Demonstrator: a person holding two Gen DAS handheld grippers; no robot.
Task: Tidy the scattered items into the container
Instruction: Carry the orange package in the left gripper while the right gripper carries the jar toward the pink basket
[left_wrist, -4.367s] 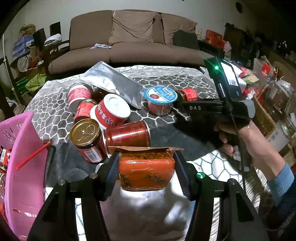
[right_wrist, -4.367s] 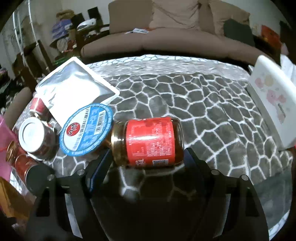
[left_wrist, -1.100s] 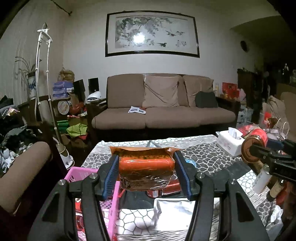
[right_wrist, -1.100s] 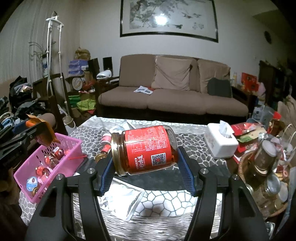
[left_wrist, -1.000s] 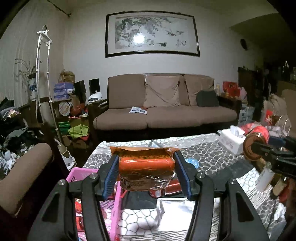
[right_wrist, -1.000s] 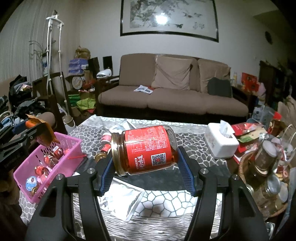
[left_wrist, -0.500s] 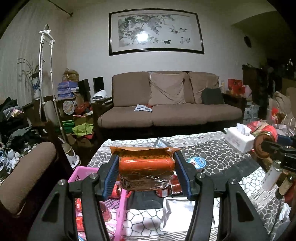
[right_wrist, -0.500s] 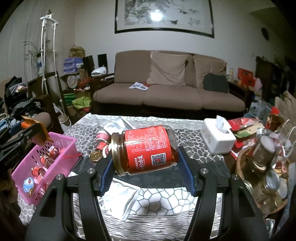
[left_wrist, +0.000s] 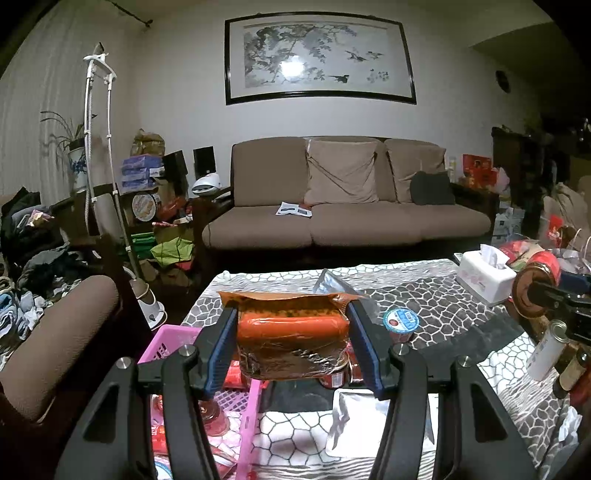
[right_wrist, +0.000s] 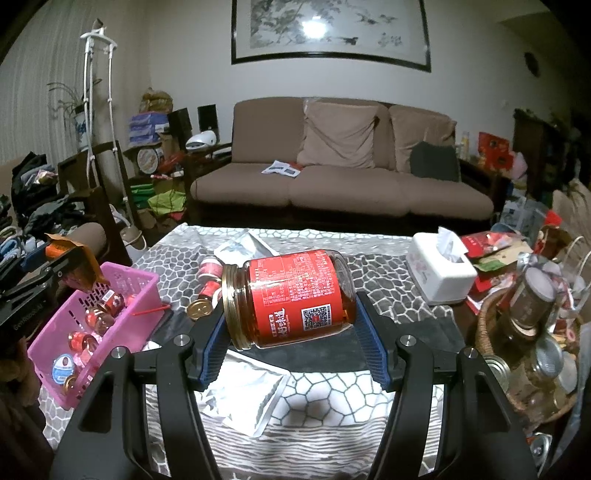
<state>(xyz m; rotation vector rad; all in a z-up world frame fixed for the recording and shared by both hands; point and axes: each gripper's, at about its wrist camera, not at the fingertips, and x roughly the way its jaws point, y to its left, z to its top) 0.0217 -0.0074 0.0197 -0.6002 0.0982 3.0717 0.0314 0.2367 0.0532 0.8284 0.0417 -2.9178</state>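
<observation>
My left gripper (left_wrist: 292, 343) is shut on an orange-red sausage packet (left_wrist: 291, 334), held in the air above the right rim of the pink basket (left_wrist: 162, 341). My right gripper (right_wrist: 290, 325) is shut on a glass jar with a red label (right_wrist: 291, 297), lying sideways between the pads, above the table's middle. From the right wrist view the pink basket (right_wrist: 122, 280) stands at the left table edge with several small jars in it, and the left gripper with its packet (right_wrist: 79, 264) hangs over its far left corner. From the left wrist view the jar (left_wrist: 537, 282) shows at far right.
Red tins (right_wrist: 210, 280), a blue-lidded cup (left_wrist: 400, 321) and silver pouches (right_wrist: 255, 387) lie on the patterned table cloth (right_wrist: 388, 266). A white tissue box (right_wrist: 441, 275) stands at back right, a wicker basket of jars (right_wrist: 532, 354) at right. A brown sofa (right_wrist: 343, 177) is behind.
Both views have tipped slightly downward, so the table and basket show more fully. Both grips are unchanged and neither hand has shifted noticeably.
</observation>
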